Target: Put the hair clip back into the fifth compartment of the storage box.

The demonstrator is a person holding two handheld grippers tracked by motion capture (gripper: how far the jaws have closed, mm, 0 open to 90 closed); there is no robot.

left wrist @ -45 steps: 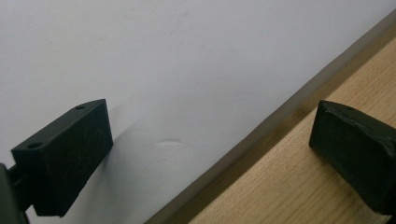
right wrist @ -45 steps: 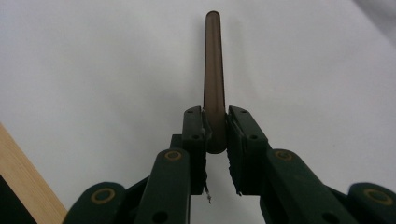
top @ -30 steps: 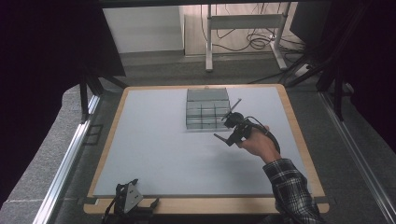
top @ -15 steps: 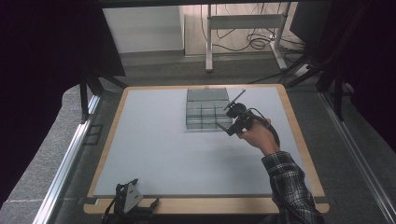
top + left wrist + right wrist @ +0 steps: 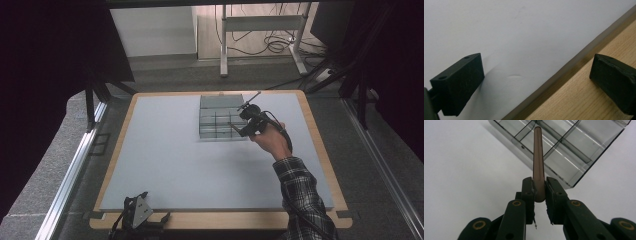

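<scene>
A clear plastic box [image 5: 215,135] with several empty compartments sits at the far middle of the white mat [image 5: 175,165]. A hand in a plaid sleeve holds my right gripper [image 5: 246,127] at the box's right front corner. Its jaws are shut on the near end of a thin brown rod [image 5: 538,157], which sticks out over the box [image 5: 554,170] and its dividers. My left gripper [image 5: 137,212] lies unheld on the table's front edge. Its jaws [image 5: 536,82] stand wide open with nothing between them, one over the mat and one over the wooden border.
A wooden border [image 5: 320,150] frames the mat. Grey floor and metal rails [image 5: 75,170] run along both sides of the table. Beyond the far edge stand a white desk frame [image 5: 260,30] and loose cables.
The right hand has carried the rod farther away and a little left, from beside the box to over its right front corner. The left gripper has stayed put.
</scene>
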